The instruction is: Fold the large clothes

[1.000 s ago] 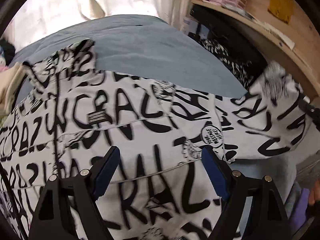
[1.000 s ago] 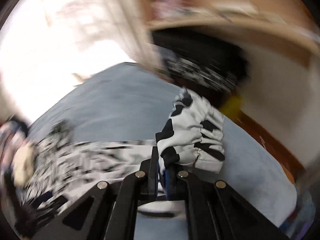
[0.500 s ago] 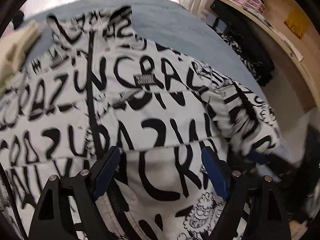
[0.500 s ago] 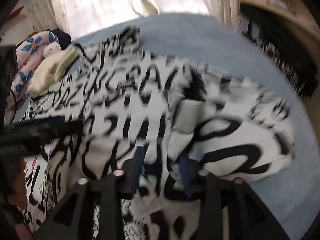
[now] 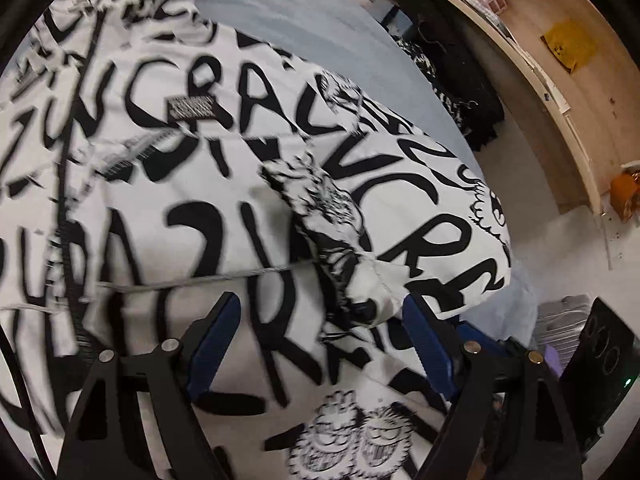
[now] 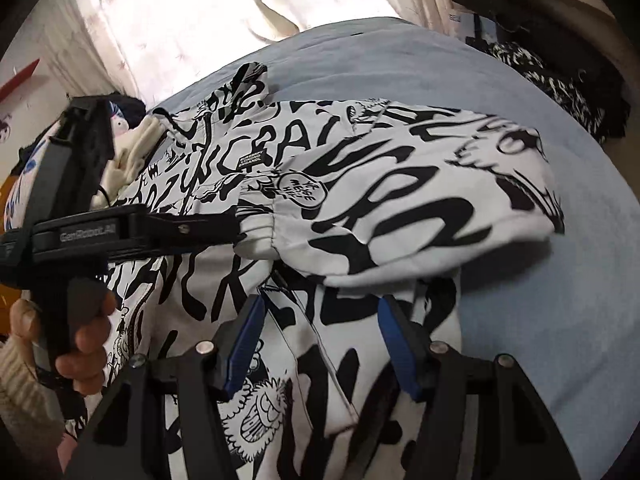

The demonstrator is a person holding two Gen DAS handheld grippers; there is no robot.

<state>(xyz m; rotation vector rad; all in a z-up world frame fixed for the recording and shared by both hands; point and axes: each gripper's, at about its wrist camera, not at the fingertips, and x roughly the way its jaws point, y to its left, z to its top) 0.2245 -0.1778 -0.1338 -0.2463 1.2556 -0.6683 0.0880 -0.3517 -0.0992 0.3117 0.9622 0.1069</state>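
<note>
Since a second ago the sleeve [image 6: 420, 216] has been laid across the jacket [image 5: 168, 184] on the bed [image 6: 540, 128]; left gripper [image 5: 320, 340] fingers gape empty, right gripper [image 6: 320, 344] fingers have just been opening, nothing between them: sleeve fold done

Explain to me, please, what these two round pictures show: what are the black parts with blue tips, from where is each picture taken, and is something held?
No robot here: a person holds a two-finger tool in each hand, with a wide camera on each. One picture looks along the left gripper, the other along the right gripper, which also sees the left hand. A white jacket with black lettering lies on a blue bed, one sleeve folded across it. The right jaws have just been opening; both stand open, gripping nothing.
</note>
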